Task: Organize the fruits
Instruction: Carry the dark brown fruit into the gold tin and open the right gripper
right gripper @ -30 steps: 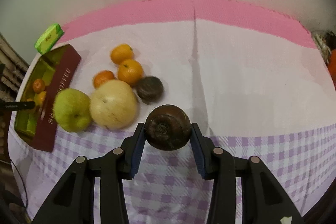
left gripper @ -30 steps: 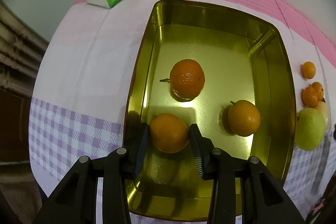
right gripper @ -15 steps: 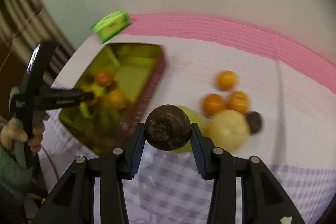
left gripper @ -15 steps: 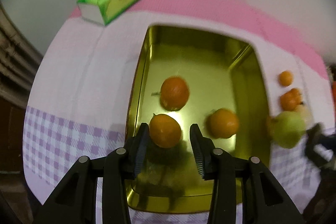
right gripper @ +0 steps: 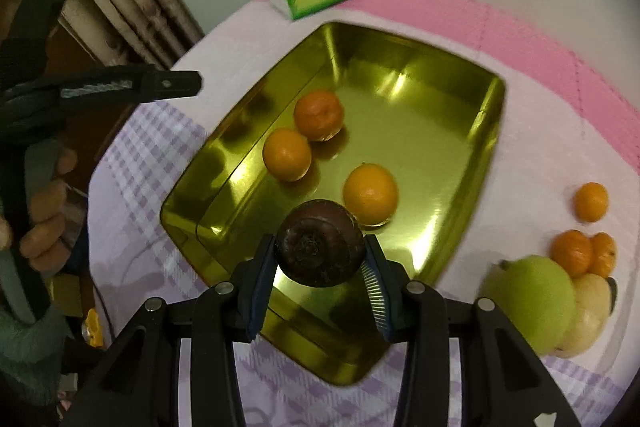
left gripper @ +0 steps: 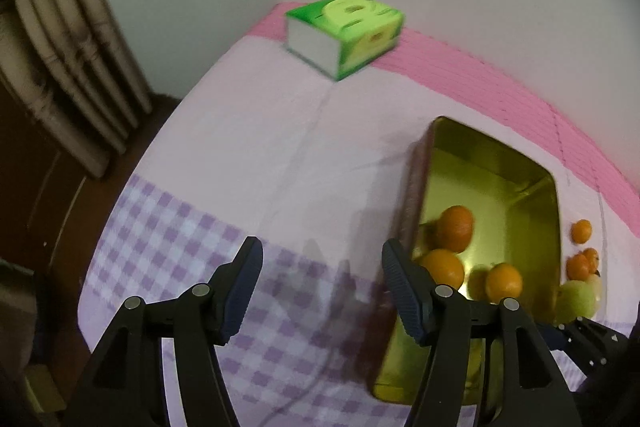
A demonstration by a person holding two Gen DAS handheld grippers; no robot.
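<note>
Mangosteen [right gripper: 320,243] – between right gripper [right gripper: 320,267] pads

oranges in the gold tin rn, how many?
3. In the gold tin: one orange nearest the tissue-box end, one touching it, one apart, beyond the dark fruit in the right gripper, which could hide another.

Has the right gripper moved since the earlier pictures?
Yes. The right gripper, shut on a dark fruit, went from over the cloth to over the gold tray.
</note>
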